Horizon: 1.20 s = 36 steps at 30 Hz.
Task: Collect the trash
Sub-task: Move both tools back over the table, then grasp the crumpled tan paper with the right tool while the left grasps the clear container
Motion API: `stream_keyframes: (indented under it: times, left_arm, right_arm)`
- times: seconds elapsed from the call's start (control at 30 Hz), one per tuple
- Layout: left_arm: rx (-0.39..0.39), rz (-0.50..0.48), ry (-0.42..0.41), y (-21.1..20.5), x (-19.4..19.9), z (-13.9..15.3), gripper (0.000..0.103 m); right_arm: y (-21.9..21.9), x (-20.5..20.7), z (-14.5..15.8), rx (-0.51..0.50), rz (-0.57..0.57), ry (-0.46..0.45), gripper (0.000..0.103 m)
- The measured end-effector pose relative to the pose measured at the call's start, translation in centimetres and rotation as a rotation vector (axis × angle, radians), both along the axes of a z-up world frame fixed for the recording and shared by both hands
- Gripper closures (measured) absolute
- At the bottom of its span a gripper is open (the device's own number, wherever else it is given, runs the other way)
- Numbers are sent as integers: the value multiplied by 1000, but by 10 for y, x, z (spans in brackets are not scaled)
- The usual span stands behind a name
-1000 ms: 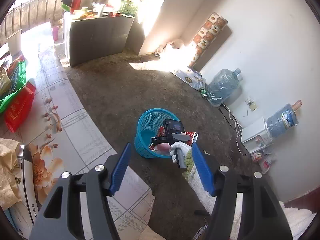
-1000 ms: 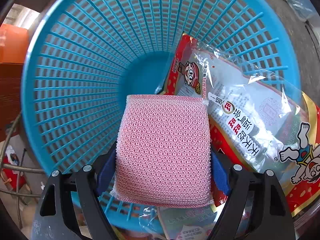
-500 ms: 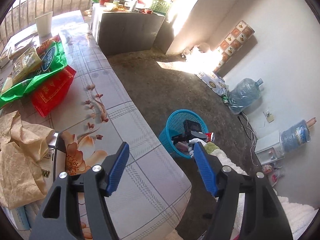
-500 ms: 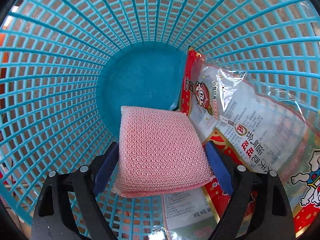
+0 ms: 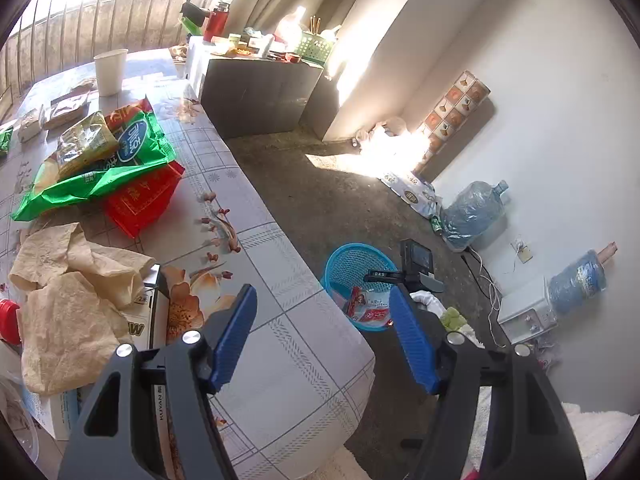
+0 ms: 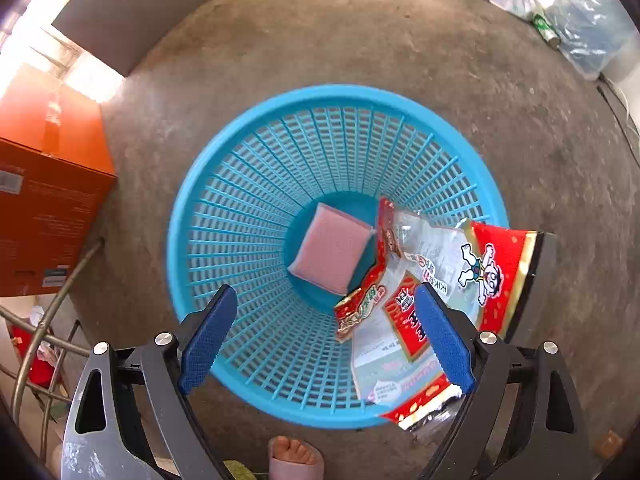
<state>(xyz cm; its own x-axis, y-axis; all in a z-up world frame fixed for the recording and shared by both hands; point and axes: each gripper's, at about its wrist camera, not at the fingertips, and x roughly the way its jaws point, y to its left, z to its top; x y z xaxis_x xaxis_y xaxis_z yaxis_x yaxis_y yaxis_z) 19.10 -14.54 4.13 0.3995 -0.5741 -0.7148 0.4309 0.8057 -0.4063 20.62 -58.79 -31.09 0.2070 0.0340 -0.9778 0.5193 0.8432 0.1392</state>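
A blue plastic basket [image 6: 240,216] stands on the concrete floor. A pink sponge [image 6: 332,254] lies at its bottom beside red snack wrappers [image 6: 424,280]. My right gripper [image 6: 324,336] is open and empty above the basket's near rim. My left gripper [image 5: 322,338] is open and empty over the tiled table's corner [image 5: 296,364]. The basket [image 5: 352,258] and the right gripper's body [image 5: 416,264] show in the left wrist view. On the table lie a crumpled brown paper [image 5: 68,292], a green bag [image 5: 100,164] and a red bag [image 5: 144,200].
An orange box [image 6: 44,208] stands left of the basket, with metal chair legs [image 6: 44,320] below it. A foot in a slipper [image 6: 294,456] is at the near edge. A paper cup [image 5: 111,72] stands far on the table. Water jugs [image 5: 472,212] and a dark counter [image 5: 260,96] line the walls.
My right gripper opened, dropped the pink sponge into the basket and rose out of it. My left gripper swung left toward the table.
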Motion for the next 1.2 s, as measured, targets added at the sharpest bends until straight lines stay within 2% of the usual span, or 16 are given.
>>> stream_keyframes:
  times: [0.1, 0.13, 0.2, 0.3, 0.43, 0.57, 0.73, 0.87, 0.97, 1.03, 1.1, 1.2]
  left_arm:
    - [-22, 27, -51, 24, -12, 13, 33]
    - [-29, 36, -66, 32, -16, 17, 33]
    - [-41, 58, -89, 49, -23, 23, 31]
    - [-52, 98, -121, 74, -32, 30, 30]
    - [-72, 170, -153, 112, -44, 41, 30]
    - [-93, 273, -188, 161, -62, 48, 29]
    - [-87, 398, -215, 218, -89, 40, 29]
    - [-74, 464, -185, 254, -102, 23, 29]
    - [-51, 494, -185, 272, -110, 11, 29]
    - [-40, 500, -187, 280, -114, 3, 29]
    - [-37, 498, -188, 286, -117, -3, 29]
    - [-43, 492, -186, 291, -119, -14, 29]
  right_arm:
    - [22, -18, 51, -8, 46, -119, 19]
    - [19, -2, 78, -6, 59, -153, 19]
    - [36, -10, 112, 0, 91, -224, 20]
    - [58, 10, 169, 36, 147, -328, 21]
    - [100, 8, 221, 110, 237, -449, 21]
    - [153, -1, 265, 231, 324, -540, 21]
    - [232, -10, 285, 392, 404, -572, 26]
    - [297, -15, 293, 425, 497, -574, 27]
    - [346, -17, 304, 371, 604, -574, 27]
    - [376, -13, 312, 291, 700, -584, 25]
    - [405, -7, 316, 201, 820, -612, 18]
    - [441, 8, 314, 62, 981, -637, 12]
